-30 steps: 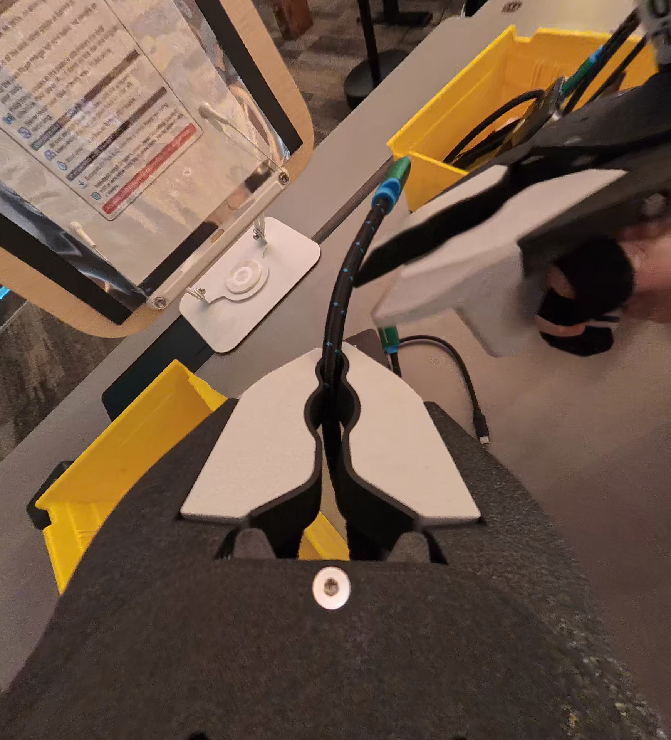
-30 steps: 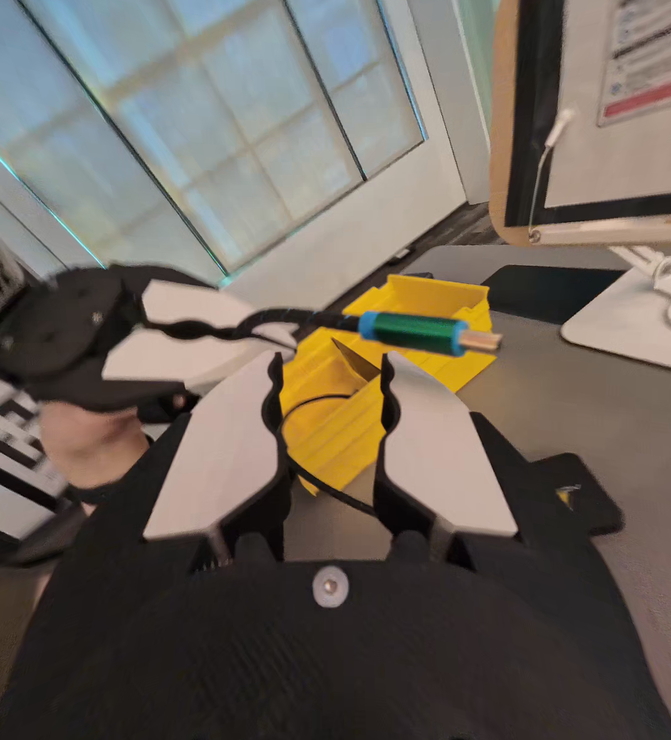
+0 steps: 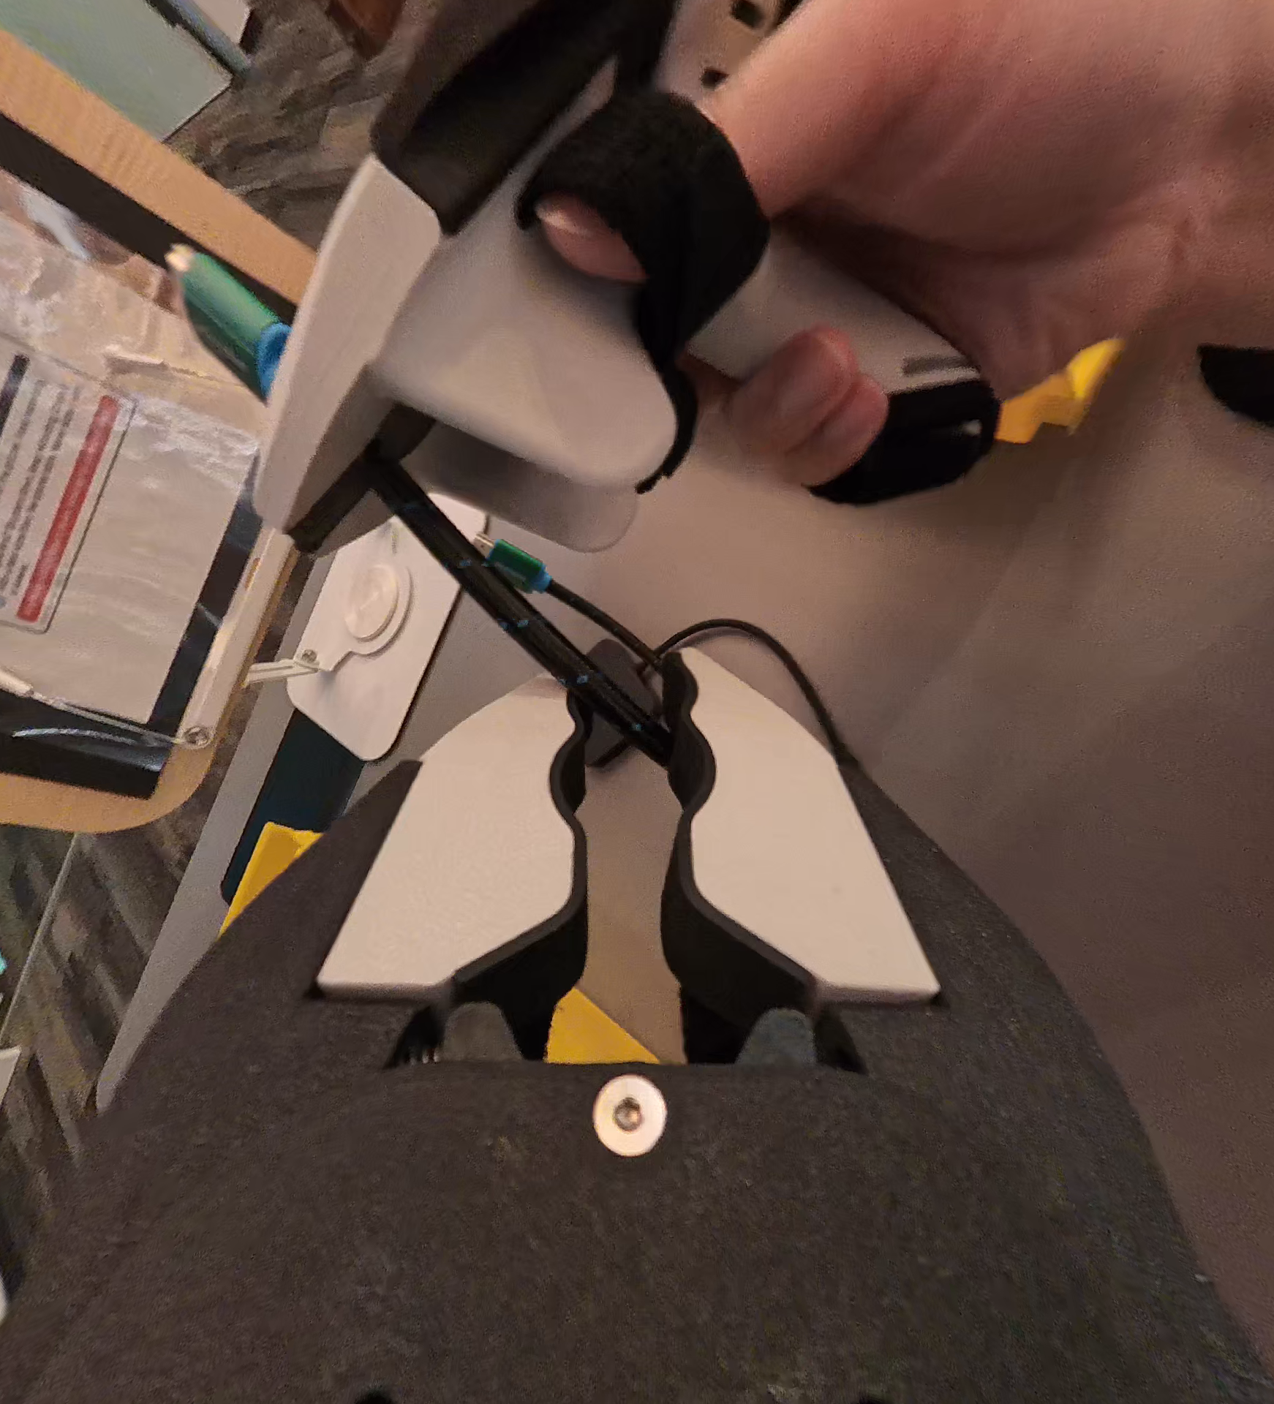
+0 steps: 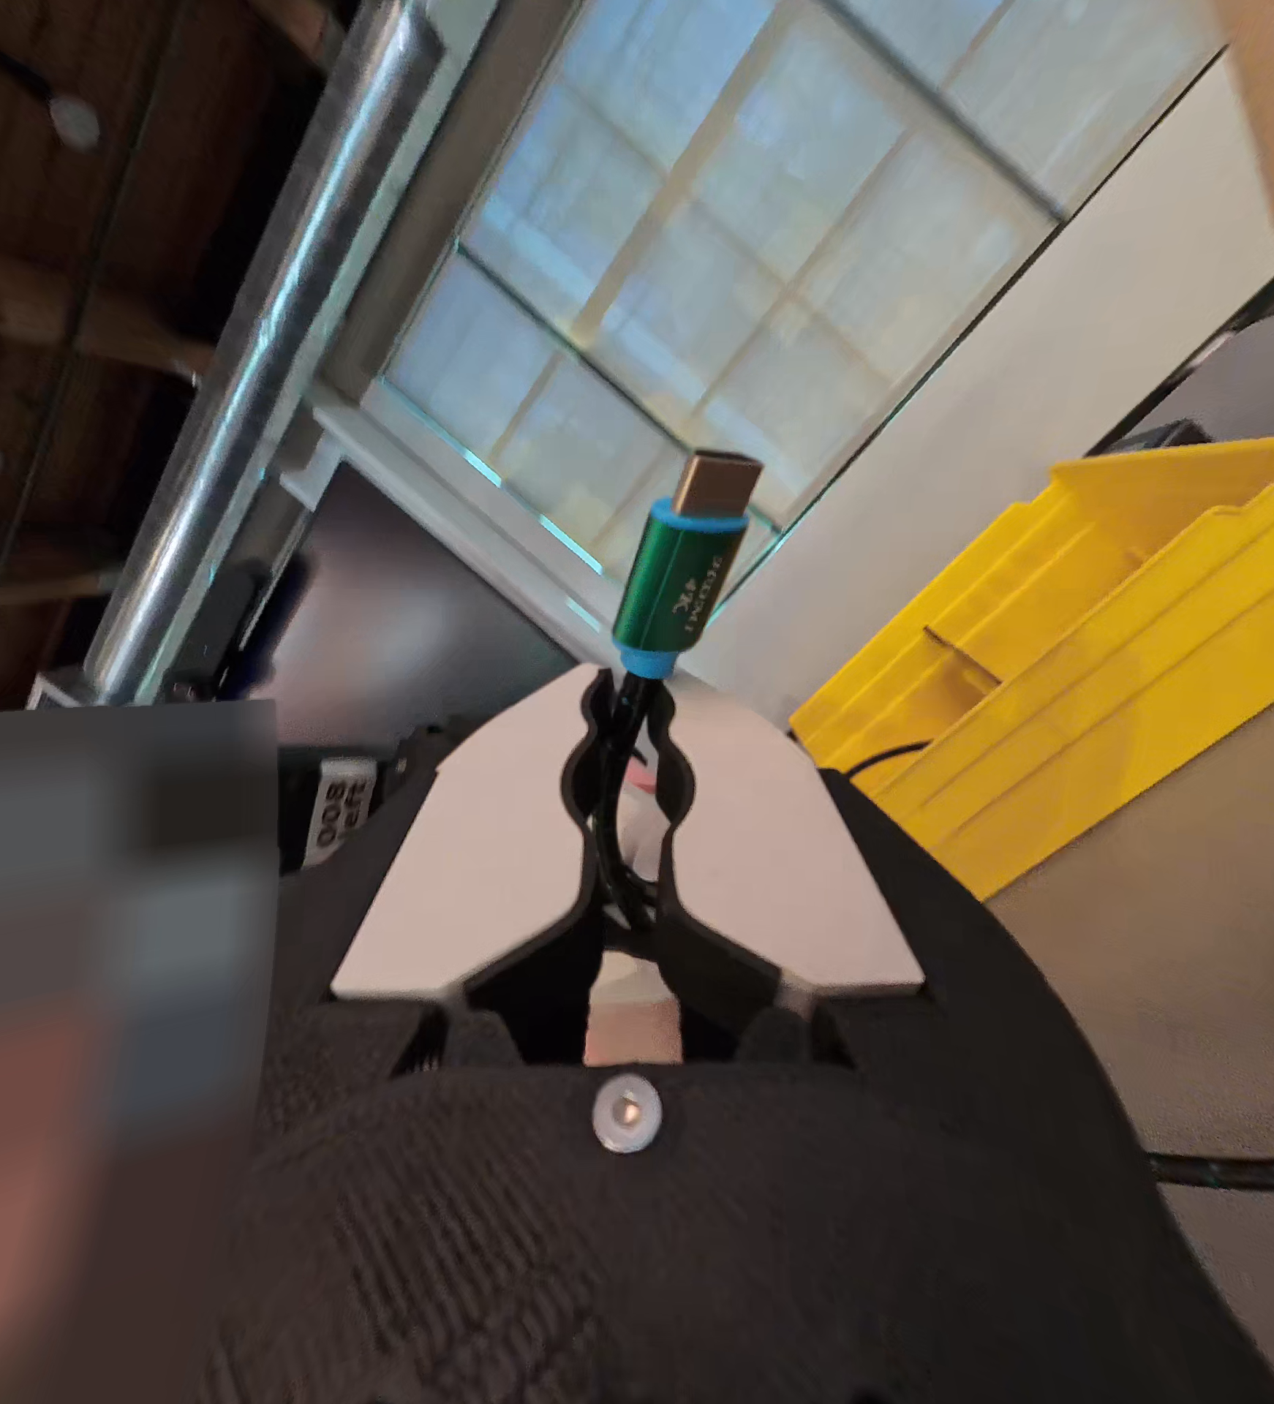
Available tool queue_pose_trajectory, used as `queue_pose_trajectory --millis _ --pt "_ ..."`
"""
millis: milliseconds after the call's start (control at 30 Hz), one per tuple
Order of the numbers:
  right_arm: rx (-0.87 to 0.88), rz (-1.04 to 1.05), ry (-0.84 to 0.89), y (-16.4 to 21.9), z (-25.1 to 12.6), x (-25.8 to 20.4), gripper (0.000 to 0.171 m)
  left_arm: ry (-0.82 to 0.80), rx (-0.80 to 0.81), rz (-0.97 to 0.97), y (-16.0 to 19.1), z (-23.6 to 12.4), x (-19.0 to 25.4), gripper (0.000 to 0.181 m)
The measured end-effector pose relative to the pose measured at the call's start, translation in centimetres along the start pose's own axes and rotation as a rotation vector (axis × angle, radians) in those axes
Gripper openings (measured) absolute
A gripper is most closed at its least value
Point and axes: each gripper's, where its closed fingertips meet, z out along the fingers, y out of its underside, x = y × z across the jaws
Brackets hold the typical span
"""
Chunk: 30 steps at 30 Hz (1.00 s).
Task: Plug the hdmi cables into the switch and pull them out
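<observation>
Our right gripper (image 4: 630, 710) has its 2 fingers pressed together on the braided black HDMI cable (image 4: 622, 767), just below the blue collar of its green plug (image 4: 676, 585). The plug stands up past the fingertips, its metal end bare against the window (image 4: 695, 228).

Our left gripper (image 3: 626, 710) is parted by a narrow gap; the same cable (image 3: 512, 615) runs slantwise across that gap and lies against the right finger near its tip, but we cannot tell whether it is pinched. A hand (image 3: 999, 167) holds the right gripper close above, crowding the upper part of that view.

A 2nd, smaller green plug (image 3: 516, 566) hangs just beside the cable. A yellow bin (image 4: 1075, 646) sits to the right of the plug, near the table (image 4: 1189, 988) edge. The switch is hidden from us.
</observation>
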Motion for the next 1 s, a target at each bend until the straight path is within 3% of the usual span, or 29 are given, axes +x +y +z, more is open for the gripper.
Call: queue_pose_trajectory --millis 33,267,467,767,900,1000 --pt "-0.043 -0.018 -0.013 0.1 -0.2 -0.4 0.009 0.024 0.021 -0.008 -0.3 -0.2 0.2 0.017" --pt "-0.229 -0.167 -0.062 0.4 -2.5 -2.6 0.007 0.141 0.198 -0.076 -1.4 -4.1 0.3 0.022" --pt "-0.476 -0.222 -0.155 4.1 -3.6 -4.1 0.007 0.122 0.456 -0.277 -2.5 -6.6 -3.7 0.03" --pt "-0.827 -0.201 -0.257 10.9 -4.1 -5.1 0.007 0.498 0.682 -0.432 -5.5 -5.4 -1.7 0.038" --pt "-0.894 -0.171 -0.257 12.2 -4.0 -4.8 0.007 0.744 0.662 -0.391 -5.5 -5.6 1.6 0.037" --pt "-0.914 -0.185 -0.253 12.6 -4.0 -4.6 0.008 0.776 0.613 -0.377 -5.1 -4.9 2.5 0.03"
